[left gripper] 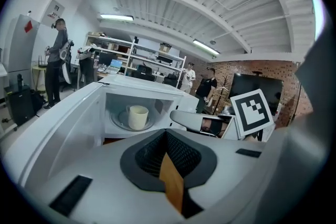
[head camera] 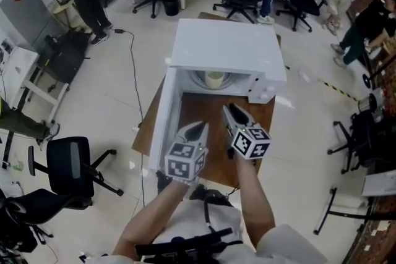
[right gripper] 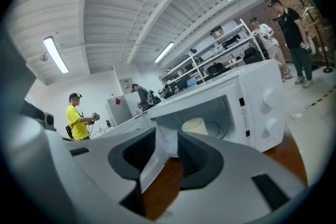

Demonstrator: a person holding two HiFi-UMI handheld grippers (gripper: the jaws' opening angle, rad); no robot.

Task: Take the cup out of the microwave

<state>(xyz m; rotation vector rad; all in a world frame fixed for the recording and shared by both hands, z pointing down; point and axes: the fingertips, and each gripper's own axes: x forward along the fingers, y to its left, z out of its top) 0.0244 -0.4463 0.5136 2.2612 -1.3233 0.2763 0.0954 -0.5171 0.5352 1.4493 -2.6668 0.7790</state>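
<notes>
A white microwave (head camera: 226, 46) stands on a small wooden table (head camera: 207, 105) with its door (head camera: 162, 120) swung open to the left. Inside, a cream cup (head camera: 215, 79) sits upright on the glass turntable; it also shows in the left gripper view as the cup (left gripper: 137, 117) and in the right gripper view as the cup (right gripper: 195, 126). Both grippers hover over the table in front of the opening, well short of the cup. My left gripper (head camera: 197, 128) is shut and holds nothing. My right gripper (head camera: 230, 109) is slightly open, with nothing between its jaws.
The open door (left gripper: 52, 128) runs along the left gripper's left side. A black office chair (head camera: 71, 161) stands on the floor at the left, and a cable (head camera: 133, 71) trails past the table. Desks, chairs and several people fill the far room.
</notes>
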